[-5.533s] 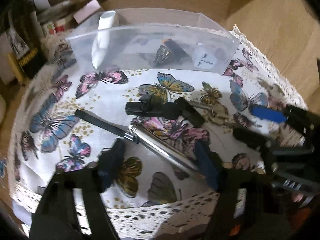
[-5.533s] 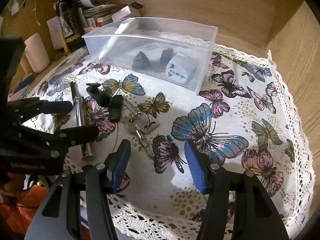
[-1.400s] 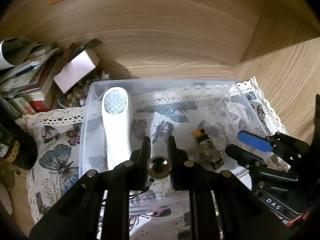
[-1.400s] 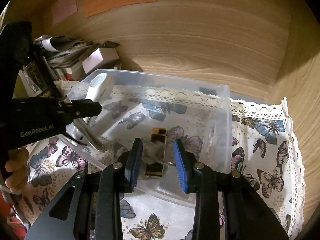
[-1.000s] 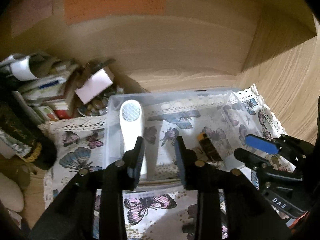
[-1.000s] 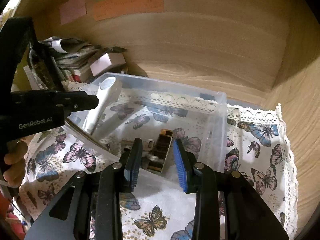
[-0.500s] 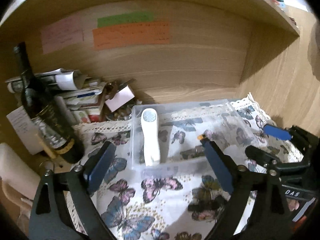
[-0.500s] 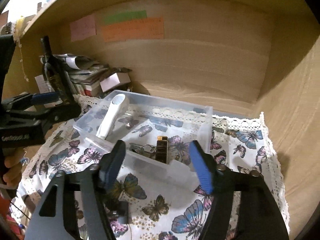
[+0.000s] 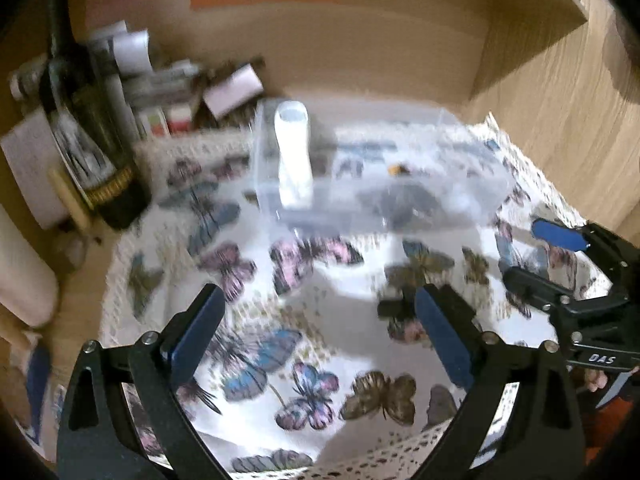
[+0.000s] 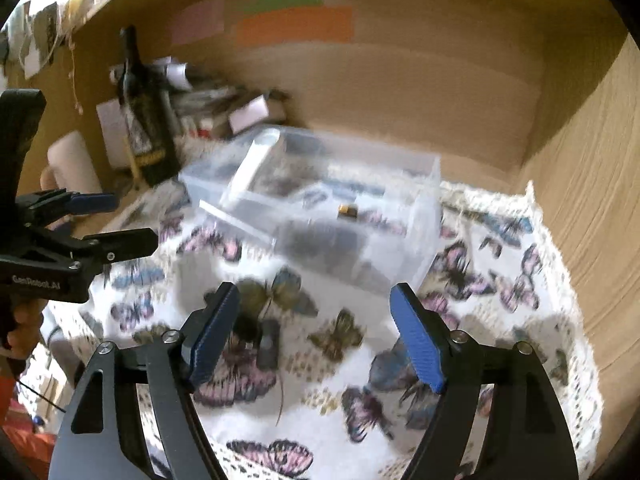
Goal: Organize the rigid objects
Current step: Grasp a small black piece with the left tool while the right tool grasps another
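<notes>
A clear plastic bin (image 9: 460,176) stands at the back of the butterfly cloth (image 9: 312,280). It holds a white handheld device (image 9: 294,156), a small black and gold item (image 10: 347,211) and dark blurred items. A black mount-like object (image 10: 266,340) lies loose on the cloth, by my right gripper's left finger; it also shows in the left wrist view (image 9: 394,308). My left gripper (image 9: 316,332) is open and empty above the cloth. My right gripper (image 10: 316,340) is open and empty; it also appears at the right of the left wrist view (image 9: 536,256).
A dark wine bottle (image 9: 84,132) and a pile of papers and small boxes (image 9: 188,84) stand at the back left. Wooden walls (image 10: 580,160) close the back and right. The cloth's lace edge (image 10: 560,248) runs along the right.
Both grippers have pulled back and down from the bin toward the near cloth, jaws still wide open. The view is motion-blurred.
</notes>
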The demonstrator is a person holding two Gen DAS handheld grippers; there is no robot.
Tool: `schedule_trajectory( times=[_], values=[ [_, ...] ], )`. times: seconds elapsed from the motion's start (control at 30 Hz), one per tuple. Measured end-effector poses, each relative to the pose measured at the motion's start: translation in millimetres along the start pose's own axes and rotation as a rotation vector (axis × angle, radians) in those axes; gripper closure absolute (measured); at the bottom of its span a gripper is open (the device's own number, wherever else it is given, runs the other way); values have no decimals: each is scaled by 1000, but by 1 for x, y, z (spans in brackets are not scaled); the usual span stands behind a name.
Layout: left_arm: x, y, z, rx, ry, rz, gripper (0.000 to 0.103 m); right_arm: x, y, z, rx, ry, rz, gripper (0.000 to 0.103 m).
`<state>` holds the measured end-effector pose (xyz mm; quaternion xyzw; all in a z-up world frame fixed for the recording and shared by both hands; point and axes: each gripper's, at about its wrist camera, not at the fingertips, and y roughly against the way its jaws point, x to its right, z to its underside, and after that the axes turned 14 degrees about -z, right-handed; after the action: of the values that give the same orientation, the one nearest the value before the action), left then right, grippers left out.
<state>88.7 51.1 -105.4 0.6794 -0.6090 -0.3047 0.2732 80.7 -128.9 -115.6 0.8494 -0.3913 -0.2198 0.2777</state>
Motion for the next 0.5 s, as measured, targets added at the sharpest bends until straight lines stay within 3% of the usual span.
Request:
schedule_trajectory(
  times=[0.13,0.27,0.5],
  values=[
    [4,-13,10,-52,4,24,6,6,-20,15,-92,-43,-29,30],
    [10,-23,17,-83,-18,18,6,6,-31,22,-149,-40,-63,50],
    [26,-32,23,-126,-62,40,6,-4,-50,26,-199,19,-74,66]
  ],
)
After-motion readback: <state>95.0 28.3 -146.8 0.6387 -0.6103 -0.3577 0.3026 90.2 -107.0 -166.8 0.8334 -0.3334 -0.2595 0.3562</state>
